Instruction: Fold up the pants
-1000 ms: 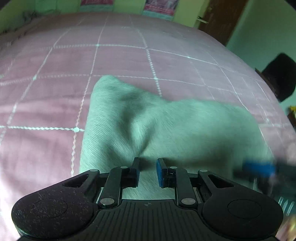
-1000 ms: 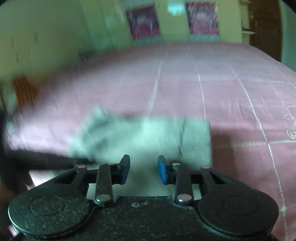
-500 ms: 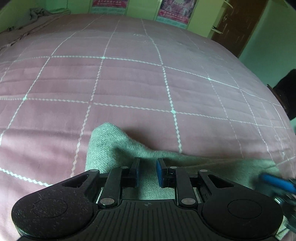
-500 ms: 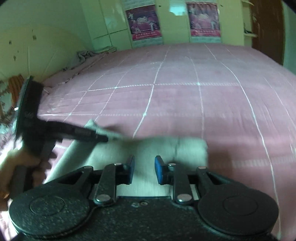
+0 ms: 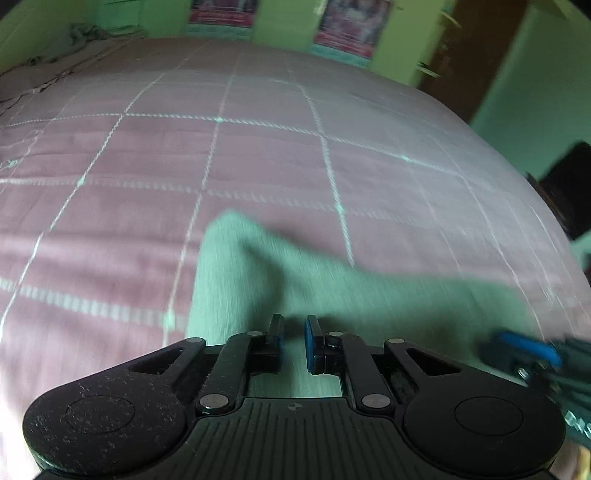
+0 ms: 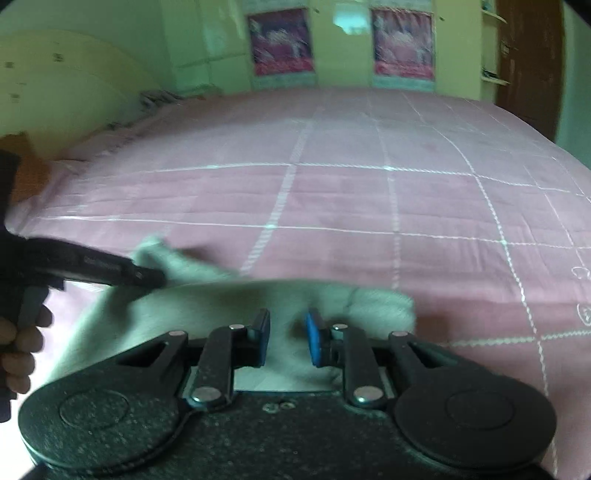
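The grey-green pants lie bunched on the pink checked bedspread. My left gripper hovers over their near edge, its blue-padded jaws a small gap apart with only cloth seen behind them. My right gripper is over the same pants, jaws slightly apart and holding nothing. The right gripper shows blurred at the lower right of the left wrist view. The left gripper shows at the left of the right wrist view, fingers over a raised corner of the cloth.
The bedspread stretches far ahead to a yellow-green wall with two posters. A brown door stands at the right. Crumpled cloth lies at the bed's far left corner. A dark object sits beside the bed at right.
Both views are blurred with motion. The pants reach further up in the left view than half a second ago. The right jaws have opened slightly wider.
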Demonstrator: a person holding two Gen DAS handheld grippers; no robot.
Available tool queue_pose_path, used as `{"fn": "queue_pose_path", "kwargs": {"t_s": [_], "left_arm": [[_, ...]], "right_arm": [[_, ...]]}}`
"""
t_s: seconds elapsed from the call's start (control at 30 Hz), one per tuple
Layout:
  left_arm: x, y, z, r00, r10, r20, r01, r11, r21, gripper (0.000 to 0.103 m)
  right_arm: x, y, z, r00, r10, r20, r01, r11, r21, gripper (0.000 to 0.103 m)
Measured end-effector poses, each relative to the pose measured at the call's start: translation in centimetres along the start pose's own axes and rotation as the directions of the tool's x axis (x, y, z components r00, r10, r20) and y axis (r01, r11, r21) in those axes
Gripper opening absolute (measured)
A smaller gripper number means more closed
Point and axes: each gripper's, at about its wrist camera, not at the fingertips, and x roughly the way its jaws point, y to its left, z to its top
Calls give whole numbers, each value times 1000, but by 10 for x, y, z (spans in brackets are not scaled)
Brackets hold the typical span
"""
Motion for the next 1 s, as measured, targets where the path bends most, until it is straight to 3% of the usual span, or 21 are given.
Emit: {"fn": "queue_pose_path", "kwargs": {"t_s": [0.1, 0.2, 0.3, 0.37, 0.47, 0.53, 0.6, 0.7, 0.83, 0.93, 1.0], "left_arm": [[-14, -3, -40, 999, -23, -40, 23, 1000, -5, 10], [-25, -3, -72, 1000, -26, -11, 25, 999, -36, 10], [-37, -9, -77, 1000, 1, -8, -2, 999, -48, 10], [-49, -14, -80, 1000, 3, 4, -3, 1000, -29, 10], [-53, -6, -93, 1000, -8, 3, 8, 998, -65, 10], [-52, -4, -99, 1000, -9, 1, 9, 998, -59, 10], [-57, -6, -98, 1000, 10, 0, -10, 999, -49, 10], [-73, -11, -99, 998, 40, 43, -39, 999, -26, 10], [-67, -3, -108, 998, 57, 17, -57, 998, -19, 10], [-63, 0, -108, 998, 56, 8, -55, 998, -32, 10], [-66, -2, -107, 998, 56, 5, -56, 998, -28, 10]], "right_arm": [[-18, 13, -23, 1000, 11, -8, -12, 998, -55, 21], [-15, 11, -57, 998, 3, -66, -8, 997, -77, 18], [-20, 8, -62, 998, 10, -55, -13, 998, -61, 17], [-28, 13, -51, 998, -2, -67, -1, 999, -47, 23], [-50, 20, -52, 1000, -5, -8, 5, 998, -56, 25], [-42, 15, -67, 997, -22, -70, 18, 999, -51, 20], [-40, 10, -81, 999, -14, -51, 12, 999, -51, 19], [-43, 16, -72, 997, -26, -72, 24, 999, -28, 24], [-58, 29, -65, 999, -35, -7, 35, 997, -62, 27], [-39, 22, -72, 995, -54, -79, 49, 997, -57, 23], [-34, 19, -76, 997, -39, -72, 37, 999, -33, 24]]}}
